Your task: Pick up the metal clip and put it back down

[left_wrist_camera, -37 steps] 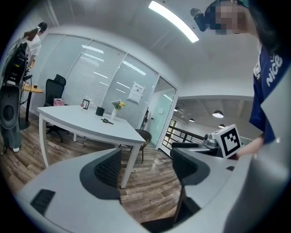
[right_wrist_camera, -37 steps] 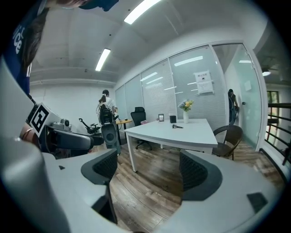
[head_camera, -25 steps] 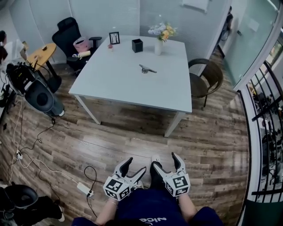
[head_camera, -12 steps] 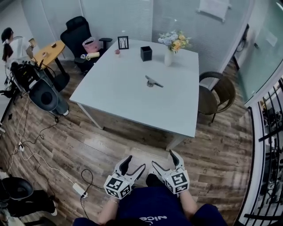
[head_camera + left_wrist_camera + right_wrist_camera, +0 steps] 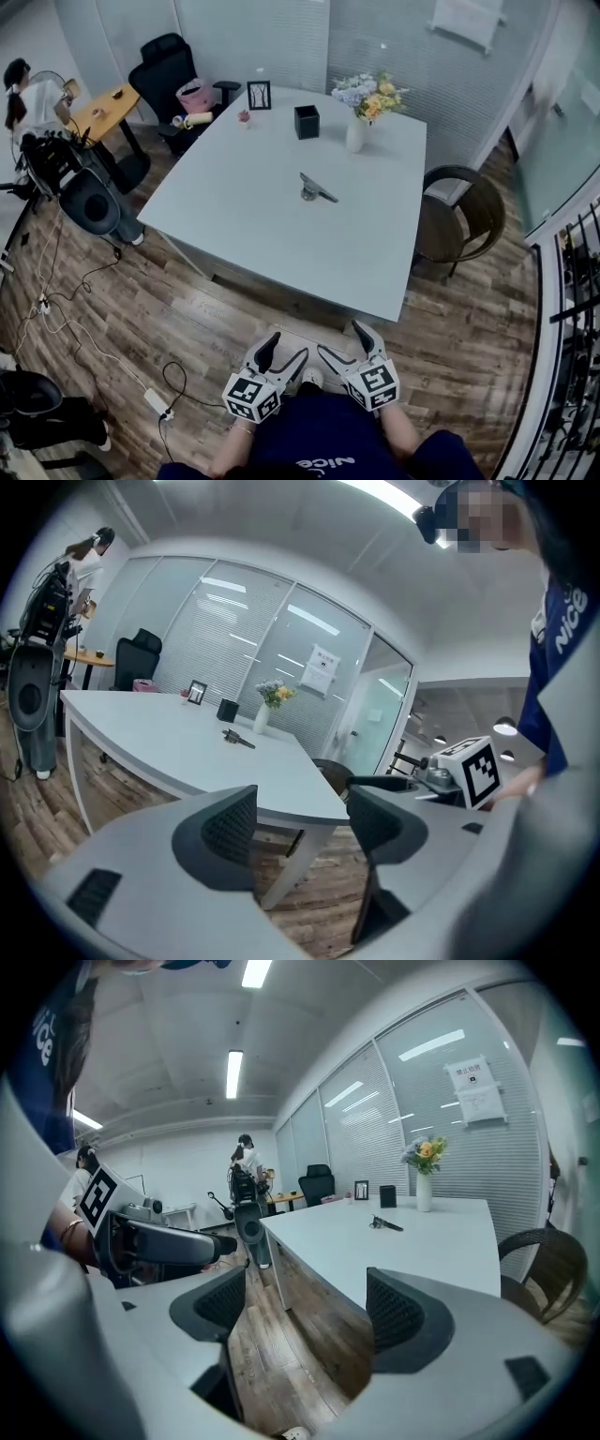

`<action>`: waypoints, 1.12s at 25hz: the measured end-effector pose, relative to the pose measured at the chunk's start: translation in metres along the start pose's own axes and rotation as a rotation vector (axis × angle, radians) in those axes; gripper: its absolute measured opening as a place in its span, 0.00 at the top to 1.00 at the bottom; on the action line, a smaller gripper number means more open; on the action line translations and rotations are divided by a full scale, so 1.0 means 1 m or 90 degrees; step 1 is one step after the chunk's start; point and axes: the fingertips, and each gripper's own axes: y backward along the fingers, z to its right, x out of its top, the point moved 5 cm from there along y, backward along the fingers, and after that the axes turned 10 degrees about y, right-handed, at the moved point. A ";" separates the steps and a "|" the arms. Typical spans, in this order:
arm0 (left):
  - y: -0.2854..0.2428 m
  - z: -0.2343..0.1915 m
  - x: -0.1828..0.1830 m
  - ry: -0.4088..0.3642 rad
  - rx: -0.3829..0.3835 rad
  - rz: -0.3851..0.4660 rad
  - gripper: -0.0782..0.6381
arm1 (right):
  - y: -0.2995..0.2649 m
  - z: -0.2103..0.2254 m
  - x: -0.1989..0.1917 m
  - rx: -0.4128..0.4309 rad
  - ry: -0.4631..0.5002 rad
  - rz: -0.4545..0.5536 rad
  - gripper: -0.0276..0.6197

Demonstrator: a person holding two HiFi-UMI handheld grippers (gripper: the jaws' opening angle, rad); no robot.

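Nothing of the task is done yet. The small dark metal clip [image 5: 317,188] lies untouched near the middle of the white rectangular table [image 5: 234,234], well away from me. My left claw [image 5: 287,347] and right claw [image 5: 341,339] hang close to my body, both gaping and empty. The left's jaws have just been narrowing slightly, with nothing between them. Since the earlier frame the table has drawn nearer — picking up and setting down both remain.

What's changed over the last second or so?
The person has stepped nearer the white table, carrying both grippers along. The left gripper has just been closing its jaws slightly, nothing between them. The right gripper stays open and empty; the grey metal clip lies untouched.
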 end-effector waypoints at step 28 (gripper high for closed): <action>-0.094 -0.061 0.060 -0.019 -0.048 -0.023 0.49 | -0.058 0.062 0.004 -0.074 -0.061 -0.032 0.40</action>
